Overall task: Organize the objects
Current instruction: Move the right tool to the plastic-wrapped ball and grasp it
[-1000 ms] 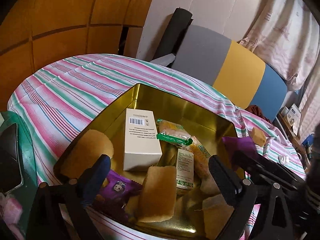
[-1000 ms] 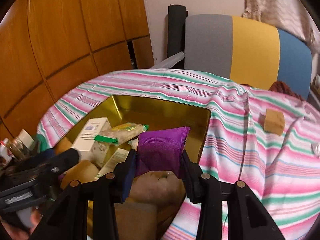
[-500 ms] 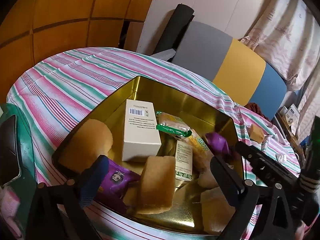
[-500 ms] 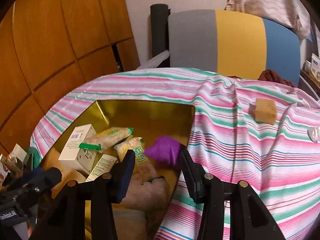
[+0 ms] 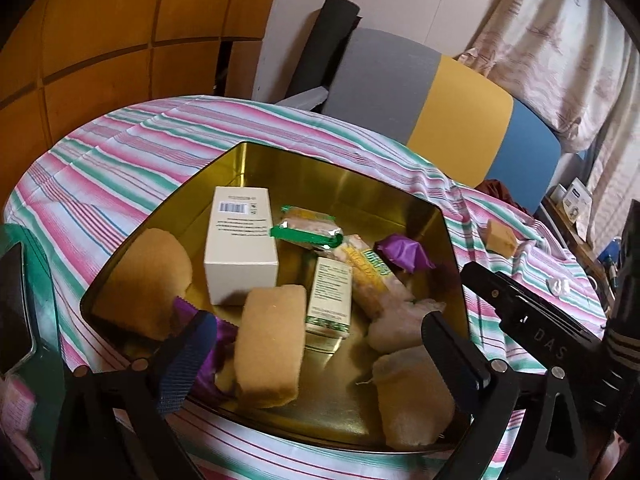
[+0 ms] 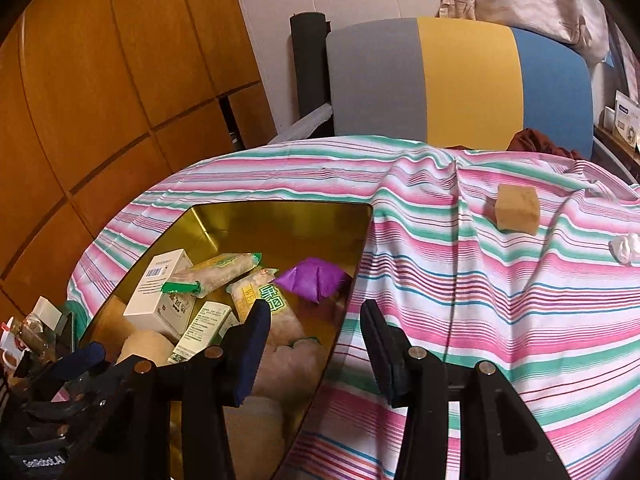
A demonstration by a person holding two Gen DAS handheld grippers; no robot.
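Purple packet (image 6: pixel 314 279) is lying loose inside the gold tin (image 6: pixel 280 216), near the tin's 3 o'clock wall, touching a yellow snack bag (image 6: pixel 256 292); likely just dropped there as one more item gathered in. Right gripper (image 6: pixel 312 340) is hanging released over the tin's rim, jaws having just been opening, nothing between them. Left gripper (image 5: pixel 316 354) is also hovering spread and empty above the near edge, probably waiting. Remaining outside: a tan sponge block (image 6: pixel 516 208) is sitting on the striped cloth (image 6: pixel 480 280) at 2 o'clock, well apart from the tin, seemingly next. Left view is showing what the right is missing: the near half of the tin, with a second purple wrapper (image 5: pixel 212 344) and tan sponges (image 5: pixel 268 348). Right view is showing the outlying block clearly and a crumpled white scrap (image 6: pixel 626 248).
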